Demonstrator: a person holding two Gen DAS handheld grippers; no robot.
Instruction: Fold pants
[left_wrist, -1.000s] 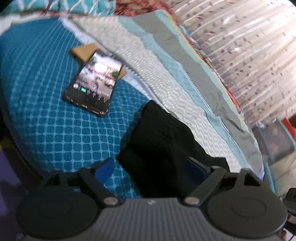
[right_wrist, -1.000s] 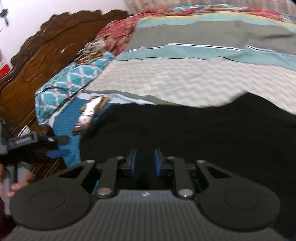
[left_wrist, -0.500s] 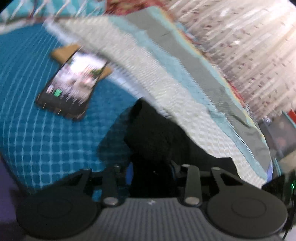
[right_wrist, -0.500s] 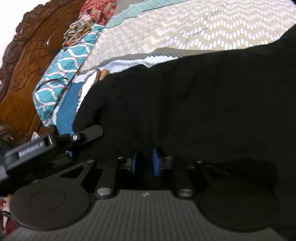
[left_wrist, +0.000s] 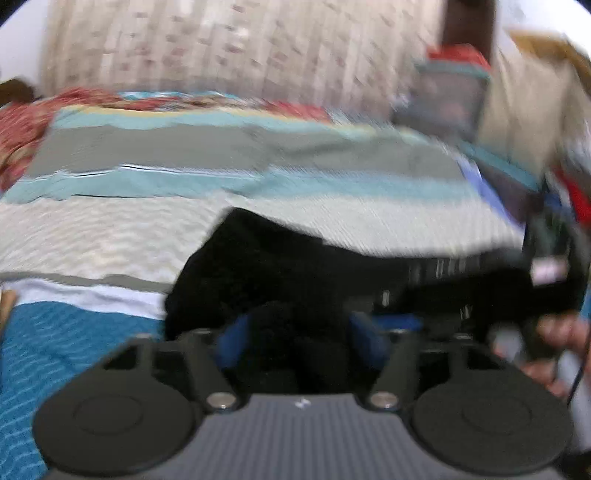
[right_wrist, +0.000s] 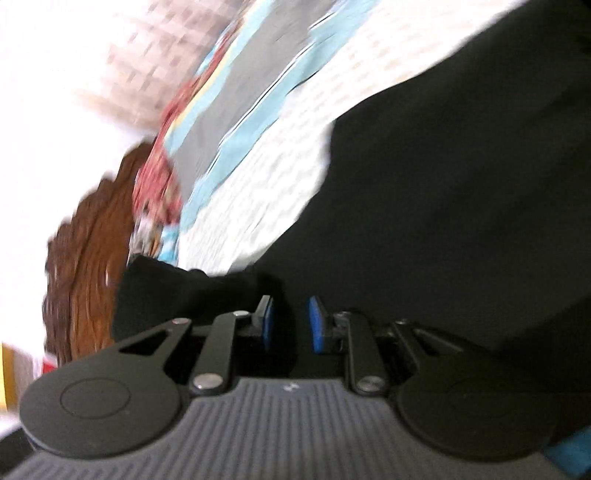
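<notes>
The black pants (left_wrist: 280, 266) lie on the bed and fill most of the right wrist view (right_wrist: 443, 192). My left gripper (left_wrist: 301, 338) has a bunch of black cloth between its blue pads (left_wrist: 232, 343) and is shut on it. My right gripper (right_wrist: 290, 325) has its blue pads (right_wrist: 316, 325) close together with black cloth between them. The right gripper and the hand holding it show at the right edge of the left wrist view (left_wrist: 546, 280). Both views are blurred by motion.
The bed carries a striped grey, teal and chevron blanket (left_wrist: 184, 177) over a teal patterned sheet (left_wrist: 55, 350). A carved wooden headboard (right_wrist: 92, 251) stands at the left. A patterned curtain (left_wrist: 221, 48) hangs behind the bed, with cluttered boxes (left_wrist: 454, 92) at the far right.
My left gripper has shut on the pants edge and swung right, so the phone has left its view. My right gripper has tilted while still holding the cloth.
</notes>
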